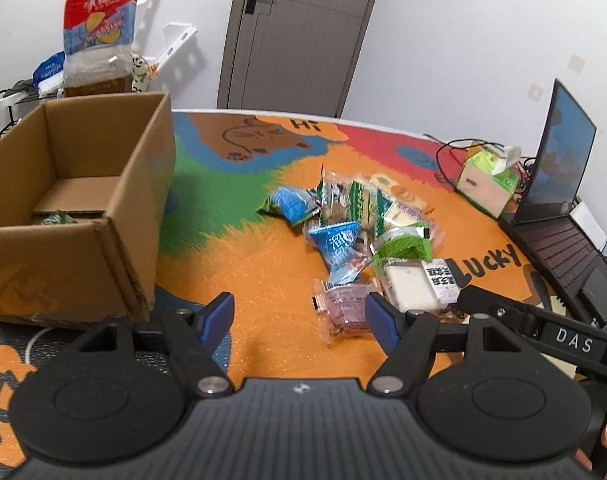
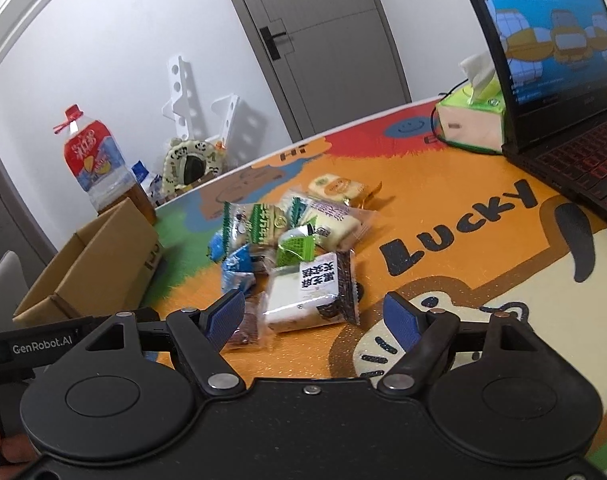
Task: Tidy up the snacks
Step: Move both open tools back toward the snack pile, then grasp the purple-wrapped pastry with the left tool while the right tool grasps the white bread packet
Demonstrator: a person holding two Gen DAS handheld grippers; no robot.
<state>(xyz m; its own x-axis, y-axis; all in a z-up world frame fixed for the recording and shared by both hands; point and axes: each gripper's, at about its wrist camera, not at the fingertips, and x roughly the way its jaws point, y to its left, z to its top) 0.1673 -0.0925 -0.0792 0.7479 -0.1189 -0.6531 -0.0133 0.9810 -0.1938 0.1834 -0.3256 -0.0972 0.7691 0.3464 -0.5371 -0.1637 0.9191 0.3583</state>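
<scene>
A heap of wrapped snacks lies on the colourful table mat. Nearest me are a clear pinkish packet and a white cake with a black label. Blue packets and green ones lie behind. My left gripper is open just short of the pinkish packet, holding nothing. My right gripper is open over the near edge of the white cake, pads apart from it. A cardboard box stands at the left with one green packet inside.
A laptop stands open at the right, with a tissue box and cables beside it. A large drink bottle stands behind the box. The right gripper's arm crosses the left view's lower right.
</scene>
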